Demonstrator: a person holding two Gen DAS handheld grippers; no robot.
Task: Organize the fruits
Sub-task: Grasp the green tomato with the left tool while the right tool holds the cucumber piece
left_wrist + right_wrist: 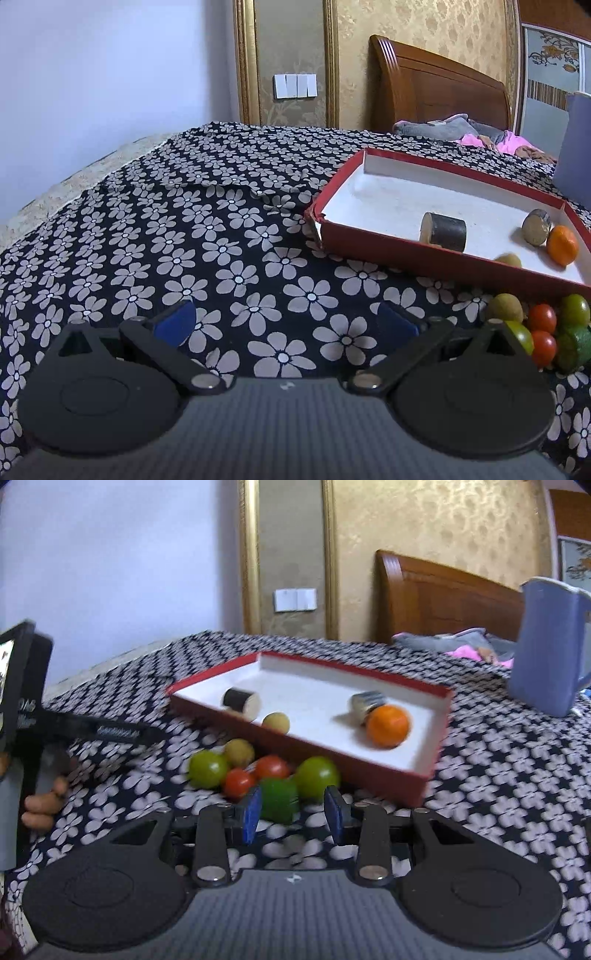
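Note:
A red box with a white inside (369, 771) (424, 264) lies on the flowered cloth. In it are an orange (388, 725) (562, 245), a tan round fruit (276, 720), and two dark cylinders (242, 701) (365, 701). In front of the box lies a pile: two green tomatoes (207, 768) (317, 777), two red tomatoes (272, 767) (238, 782), a tan fruit (239, 752) and a dark green fruit (279, 799). My right gripper (293, 818) is open, its blue pads either side of the dark green fruit, just short of it. My left gripper (286, 321) is open and empty over bare cloth, left of the pile (541, 332).
A blue jug (546, 646) stands right of the box. A wooden headboard (443, 594) and bundled clothes (461, 638) are behind. The left gripper's handle and the hand (40, 801) holding it show at the left of the right wrist view.

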